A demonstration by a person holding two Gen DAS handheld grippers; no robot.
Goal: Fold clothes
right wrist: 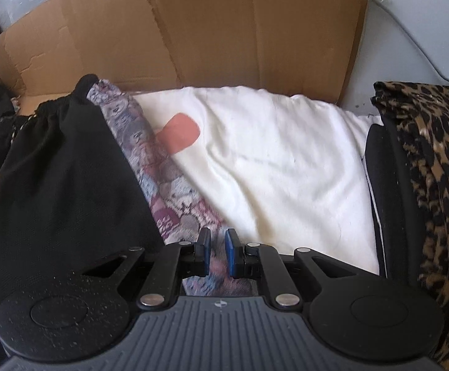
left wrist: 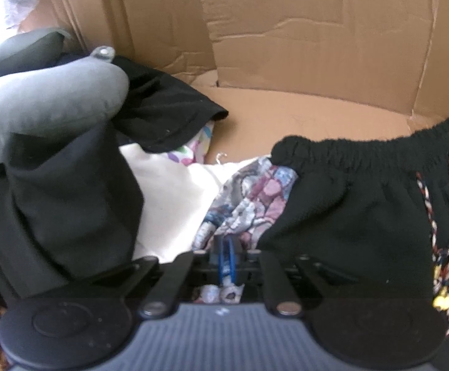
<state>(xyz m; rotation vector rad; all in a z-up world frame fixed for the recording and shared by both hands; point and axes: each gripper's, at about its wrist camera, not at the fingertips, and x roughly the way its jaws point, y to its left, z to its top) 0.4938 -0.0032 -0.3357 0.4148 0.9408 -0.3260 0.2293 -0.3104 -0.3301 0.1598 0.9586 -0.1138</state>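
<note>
A patterned garment in purple, blue and grey [left wrist: 249, 198] lies in a pile of clothes inside a cardboard box [left wrist: 286, 46]. My left gripper [left wrist: 226, 256] is shut on the patterned garment's edge. Black shorts with an elastic waist and braided drawstring [left wrist: 363, 204] lie to its right. In the right wrist view the same patterned garment [right wrist: 162, 191] runs between the black shorts [right wrist: 63, 170] and a white garment with a pink patch [right wrist: 270, 160]. My right gripper [right wrist: 217, 252] hovers just over the patterned garment, jaws slightly apart and holding nothing.
A grey padded item [left wrist: 48, 105] and dark clothes [left wrist: 69, 204] lie at the left. A leopard-print garment [right wrist: 434, 185] and a black one [right wrist: 388, 204] lie at the right. The cardboard wall [right wrist: 224, 31] rises behind the pile.
</note>
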